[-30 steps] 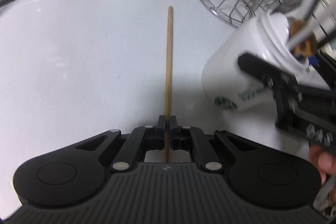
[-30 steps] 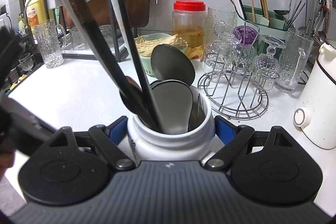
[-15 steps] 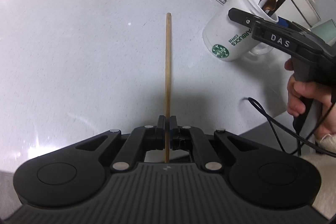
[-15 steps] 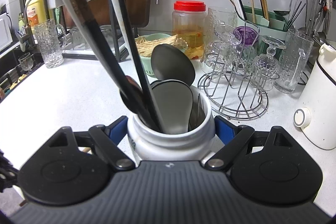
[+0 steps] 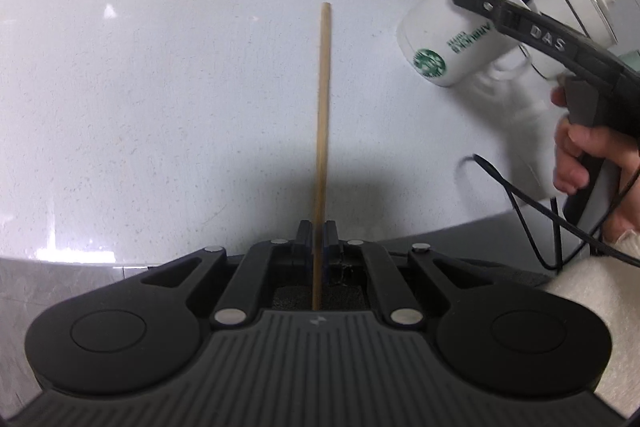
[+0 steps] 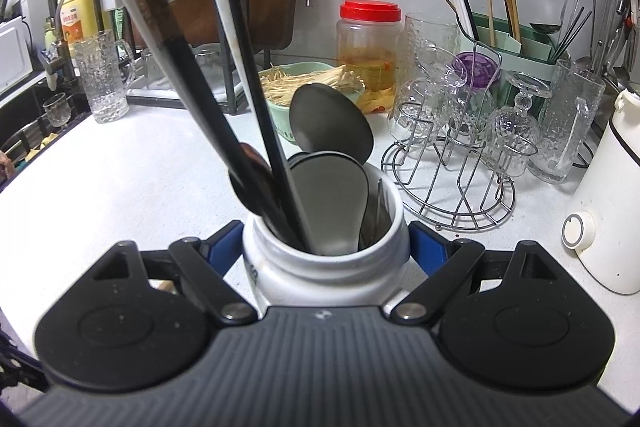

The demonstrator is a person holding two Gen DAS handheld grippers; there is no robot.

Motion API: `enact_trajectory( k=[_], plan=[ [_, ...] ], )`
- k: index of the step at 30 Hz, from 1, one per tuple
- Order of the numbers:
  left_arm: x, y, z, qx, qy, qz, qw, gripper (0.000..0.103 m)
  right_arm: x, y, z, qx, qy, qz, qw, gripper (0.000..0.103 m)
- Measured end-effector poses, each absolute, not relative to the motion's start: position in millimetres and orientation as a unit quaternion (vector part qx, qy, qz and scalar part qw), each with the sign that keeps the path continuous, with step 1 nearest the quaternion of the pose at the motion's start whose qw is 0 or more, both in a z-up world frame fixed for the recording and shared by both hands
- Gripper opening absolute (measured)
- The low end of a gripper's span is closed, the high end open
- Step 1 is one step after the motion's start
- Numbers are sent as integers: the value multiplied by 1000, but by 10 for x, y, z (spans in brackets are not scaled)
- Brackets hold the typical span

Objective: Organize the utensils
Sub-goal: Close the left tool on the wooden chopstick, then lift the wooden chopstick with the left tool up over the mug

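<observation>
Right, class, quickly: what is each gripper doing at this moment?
Left gripper: shut on the wooden chopstick.
Right gripper: shut on the white jar of utensils.

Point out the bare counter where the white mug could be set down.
Bare patch: the white counter left of the white Starbucks mug, bordered by the textured glass tumbler and the green basket of sticks. Crowded: the right side, with the wire glass rack, the ribbed glass pitcher and the white appliance.
</observation>
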State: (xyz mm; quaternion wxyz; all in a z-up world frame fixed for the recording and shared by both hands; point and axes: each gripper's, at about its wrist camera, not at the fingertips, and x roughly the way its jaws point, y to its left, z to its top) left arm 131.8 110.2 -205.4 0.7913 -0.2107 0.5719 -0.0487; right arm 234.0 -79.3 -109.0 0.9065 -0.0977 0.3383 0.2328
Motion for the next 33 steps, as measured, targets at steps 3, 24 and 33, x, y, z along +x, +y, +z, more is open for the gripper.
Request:
enact_trajectory(
  k=[3, 24, 33],
  plan=[
    [1286, 1125, -2064, -225, 578, -46, 783, 14, 2339, -792, -1088, -100, 339, 235, 906, 90],
    [1330, 1107, -1760, -180, 596, -34, 782, 5, 2321, -779, -1086, -98, 339, 227, 908, 90],
    [1779, 1292, -843, -154, 530, -47, 833, 5, 2301, -767, -1085, -96, 339, 217, 910, 90]
  ],
)
